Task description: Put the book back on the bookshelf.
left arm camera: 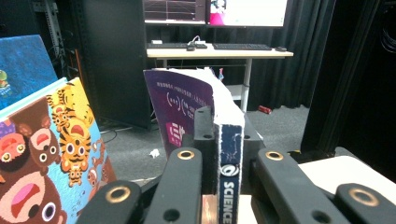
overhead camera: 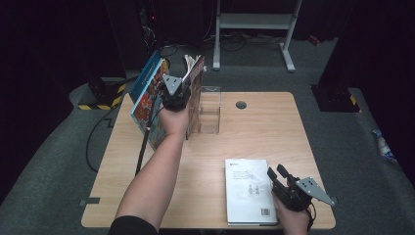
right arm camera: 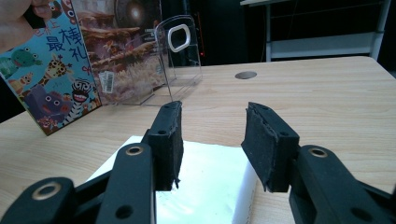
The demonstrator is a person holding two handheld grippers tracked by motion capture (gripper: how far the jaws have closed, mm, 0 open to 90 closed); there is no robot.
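- Standing upright at the far side of the table (overhead camera: 254, 132), a clear plastic book holder (overhead camera: 209, 113) has a purple-covered book (left arm camera: 187, 112) leaning at its left side, the book's top edge tilted toward the left.
- Whether that book's foot sits inside the holder or just beside it, I cannot tell.
- A colourful picture book (overhead camera: 148, 100) with cartoon animals leans just left of the purple-covered book, resting on the table's far left part.
- The left gripper (left arm camera: 223, 158) is raised at the purple-covered book, its fingers (left arm camera: 183, 177) clenched on the book's spine, one on each side; the word "SCIENCE" runs down the dark blue spine between them.
- A white book (overhead camera: 248, 190) lies flat near the front edge of the table, well apart from the holder.
- The right gripper (right arm camera: 212, 140) is low over the white book's right edge, its fingers (right arm camera: 271, 144) released and spread apart, with the book's white cover visible in the gap beneath them; whether they touch it is unclear.
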